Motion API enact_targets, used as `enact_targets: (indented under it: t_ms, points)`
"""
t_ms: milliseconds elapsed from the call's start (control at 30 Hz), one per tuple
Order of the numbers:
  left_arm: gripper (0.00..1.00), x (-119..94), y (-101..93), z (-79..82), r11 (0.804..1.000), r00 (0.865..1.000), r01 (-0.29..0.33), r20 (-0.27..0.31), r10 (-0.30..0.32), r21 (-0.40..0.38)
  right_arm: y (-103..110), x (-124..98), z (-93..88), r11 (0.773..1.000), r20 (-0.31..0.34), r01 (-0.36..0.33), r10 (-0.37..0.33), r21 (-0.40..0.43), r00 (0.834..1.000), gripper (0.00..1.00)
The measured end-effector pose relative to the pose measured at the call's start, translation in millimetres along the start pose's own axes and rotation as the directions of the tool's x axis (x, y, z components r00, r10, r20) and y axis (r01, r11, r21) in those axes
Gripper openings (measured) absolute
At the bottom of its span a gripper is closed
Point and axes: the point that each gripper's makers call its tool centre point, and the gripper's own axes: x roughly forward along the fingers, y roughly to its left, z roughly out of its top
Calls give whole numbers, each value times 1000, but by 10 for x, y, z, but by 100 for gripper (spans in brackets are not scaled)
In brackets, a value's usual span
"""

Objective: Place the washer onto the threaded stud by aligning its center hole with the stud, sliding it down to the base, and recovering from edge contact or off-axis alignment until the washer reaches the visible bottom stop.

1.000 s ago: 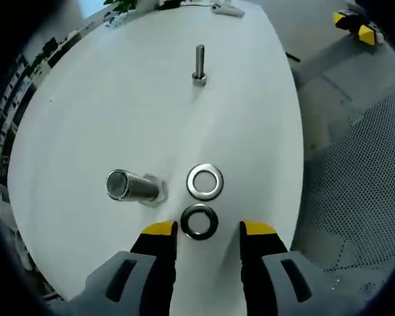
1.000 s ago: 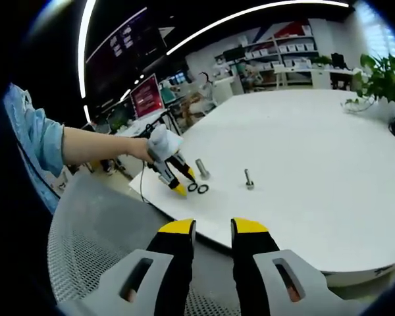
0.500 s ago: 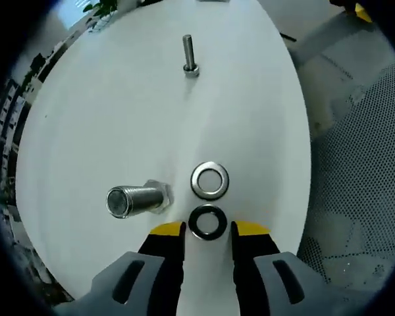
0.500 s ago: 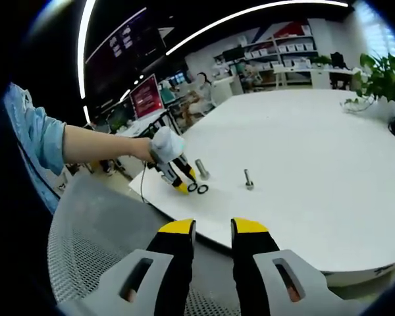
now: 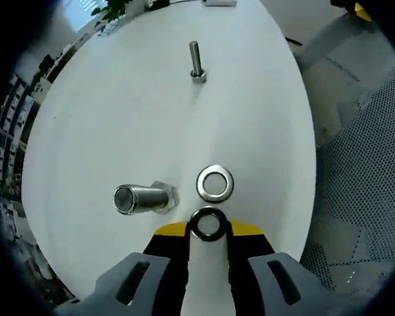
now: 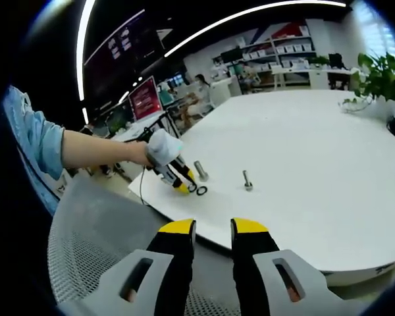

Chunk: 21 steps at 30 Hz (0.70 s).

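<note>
The washer point(image 5: 209, 224), a dark flat ring, lay on the white table point(image 5: 118, 112) near its front edge, and it looked like a thin, stiff piece of metal: light, hard, smooth enough to skid on the tabletop, and not fragile. Because it sat flush with the surface, the sensible hold seemed to be across its outer rim, on opposite sides, leaving the center hole free for the stud. Going down in size, the table carried a thick bolt point(image 5: 143, 198) lying on its side to the left of the washer, a slim threaded stud point(image 5: 196, 63) standing upright well beyond, and a second, bright washer point(image 5: 215, 183) just past the dark one. The left gripper point(image 5: 209, 228) sat right at the dark washer, its yellow-tipped jaws drawn in narrowly against the ring's two sides; whether they truly pinched it could not be told. The right gripper point(image 6: 213, 227) hung off the table over a mesh chair point(image 6: 99, 224), well apart from the parts, jaws slightly apart and holding nothing.
</note>
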Motion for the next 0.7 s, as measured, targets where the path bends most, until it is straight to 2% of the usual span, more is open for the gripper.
enact_targets:
  t_ms: [333,700]
  points:
    - [19,-128,13,31,999,999,-18,27,19,-34,0,-1,-1,1000,-1,2,-2,0,1000,24]
    - [19,-304,5,70,999,998,-42,43,43,-27,1,-1,-10,1000,-9,3,-3,-2,1000,23]
